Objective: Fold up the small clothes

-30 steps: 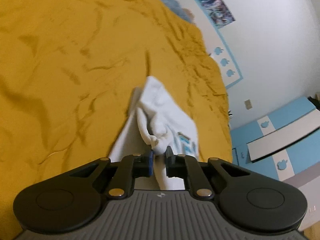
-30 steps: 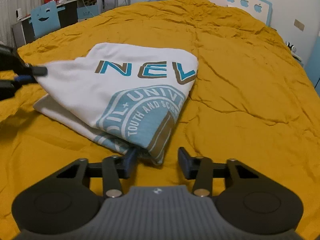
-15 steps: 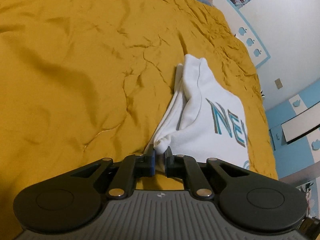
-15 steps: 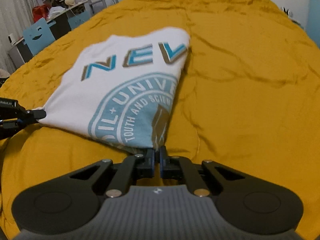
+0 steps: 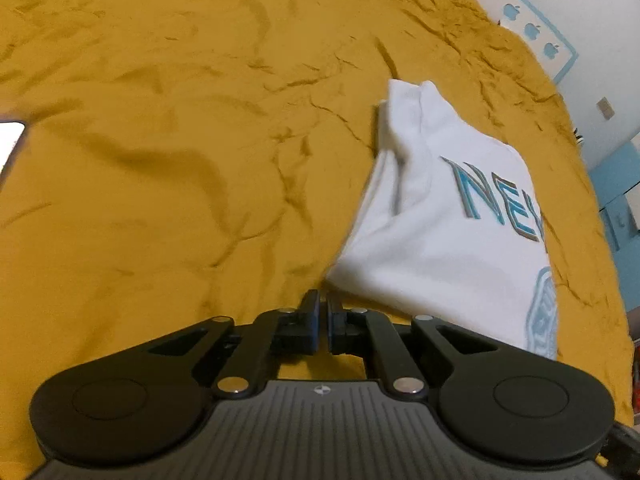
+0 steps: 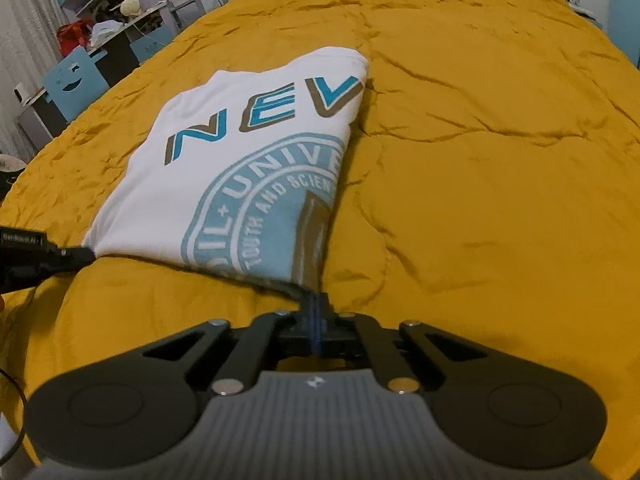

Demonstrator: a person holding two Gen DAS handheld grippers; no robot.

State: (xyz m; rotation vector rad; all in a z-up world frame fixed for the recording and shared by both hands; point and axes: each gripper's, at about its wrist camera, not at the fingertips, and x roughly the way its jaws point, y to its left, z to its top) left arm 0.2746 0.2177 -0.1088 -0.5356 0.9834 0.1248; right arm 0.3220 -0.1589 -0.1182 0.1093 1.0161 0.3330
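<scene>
Left wrist view: the left gripper (image 5: 323, 304) has its jaws pressed together on a near corner of the white T-shirt (image 5: 432, 236), the cloth tapering to a point right at the fingertips. From that corner the shirt fans out ahead and to the right of the gripper, lying folded on the mustard-yellow bedspread (image 5: 180, 140). A thick doubled edge runs away from the fingertips up to a bunched fold at the far end. The top face is smooth white with blue-and-brown outlined letters "NE" showing toward the right, and a slice of a light-blue round print sits at the shirt's right rim. The bedspread is creased all around it.

Right wrist view: the right gripper (image 6: 317, 300) is closed tight, pinching the other near corner of the T-shirt (image 6: 224, 184), where the light-blue print and a brown patch gather into the jaws. The shirt spreads ahead and to the left of this gripper as a flat folded panel. It reads "NEV" in blue and brown block letters, and beneath it a light-blue circular seal has white lettering. The near hem stretches leftward to the left gripper (image 6: 82, 257), whose black tip meets the shirt's left corner. The right edge is a clean fold line on the bedspread (image 6: 480, 160).
</scene>
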